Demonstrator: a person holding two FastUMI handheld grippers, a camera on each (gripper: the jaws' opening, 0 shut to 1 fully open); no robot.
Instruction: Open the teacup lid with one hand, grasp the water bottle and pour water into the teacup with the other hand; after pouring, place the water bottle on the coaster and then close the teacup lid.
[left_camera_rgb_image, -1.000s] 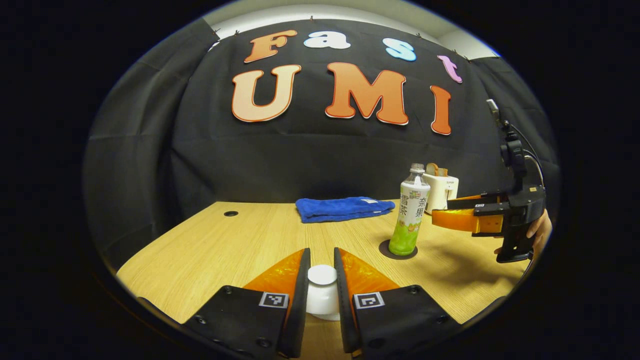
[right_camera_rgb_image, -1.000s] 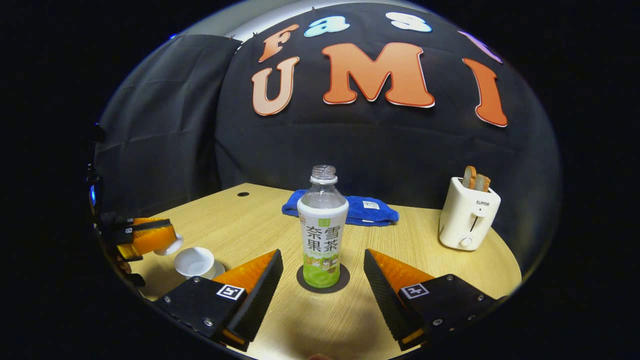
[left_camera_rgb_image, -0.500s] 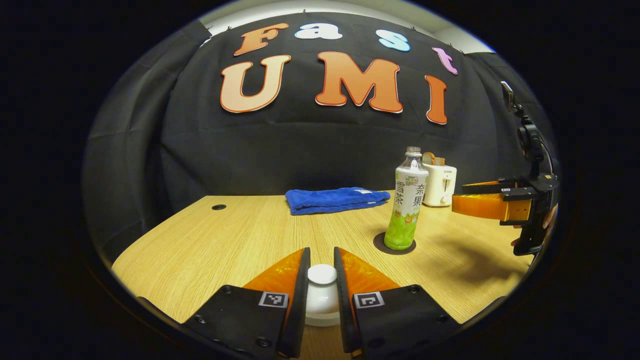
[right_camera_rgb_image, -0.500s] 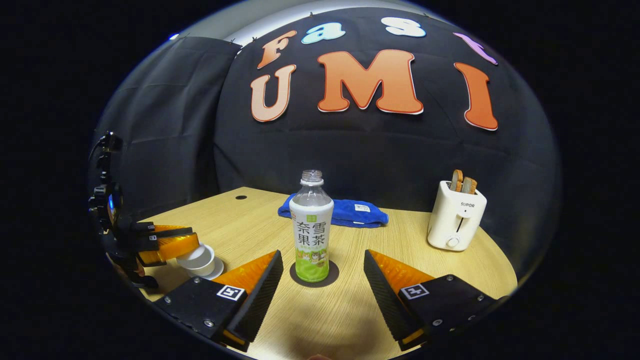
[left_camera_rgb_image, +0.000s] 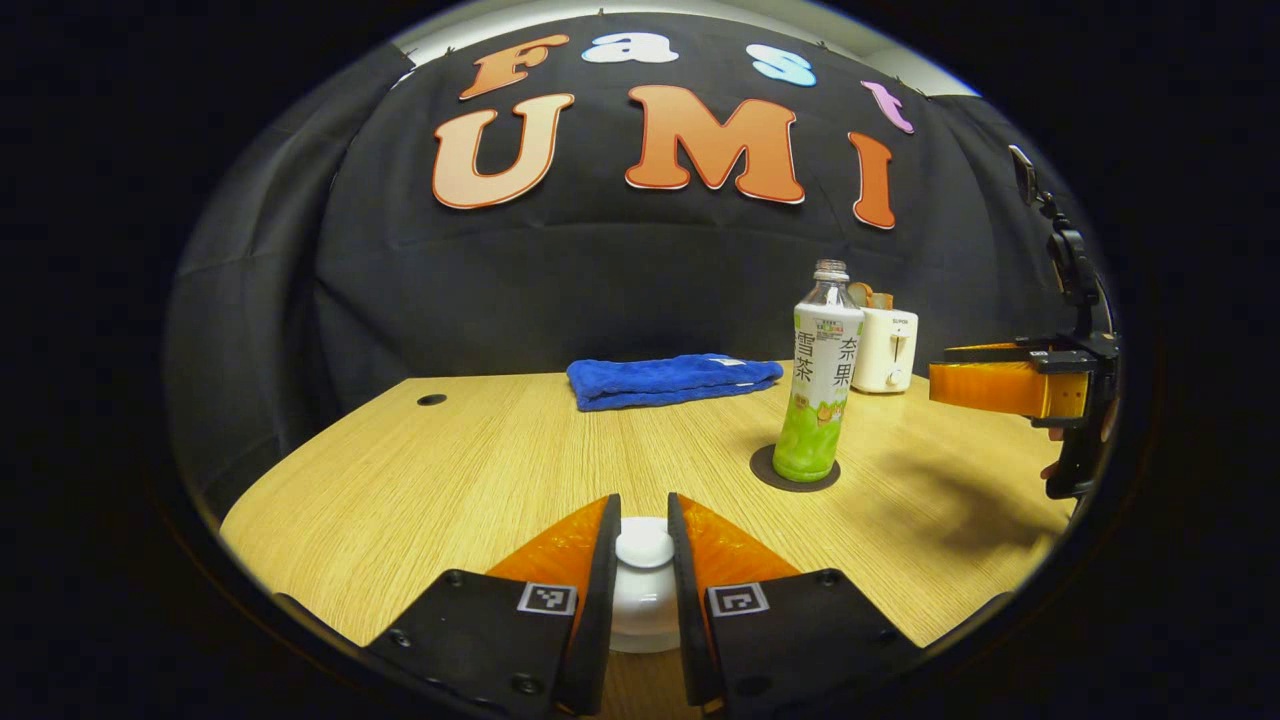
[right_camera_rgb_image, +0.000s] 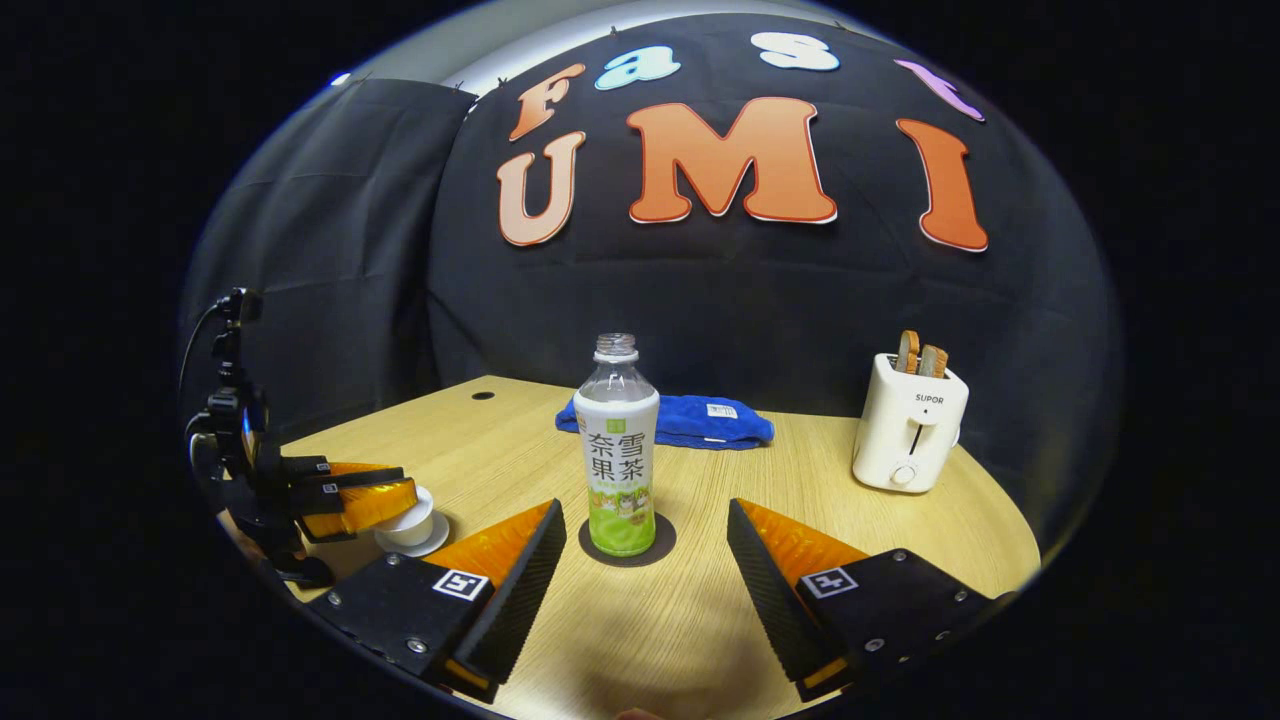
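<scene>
Lowered: left gripper (left_camera_rgb_image: 644, 560) pinching teacup lid (left_camera_rgb_image: 644, 548) | teacup hidden | right gripper (right_camera_rgb_image: 646, 560) spread

The bottle (right_camera_rgb_image: 620, 450) is stood on the coaster (right_camera_rgb_image: 660, 545) mid-counter (right_camera_rgb_image: 700, 620); towel (right_camera_rgb_image: 690, 420) behind it, toaster (right_camera_rgb_image: 908, 435) right, teacup (right_camera_rgb_image: 410, 525) left.

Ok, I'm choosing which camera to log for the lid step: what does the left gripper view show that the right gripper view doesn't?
Left gripper view: the teacup lid close up, pinched between the left hand-held gripper's fingers. Right gripper view: the saucer under the teacup, and the right hand-held gripper open, facing the water bottle. Both: that bottle on its coaster, the blue towel, toaster, table.
</scene>
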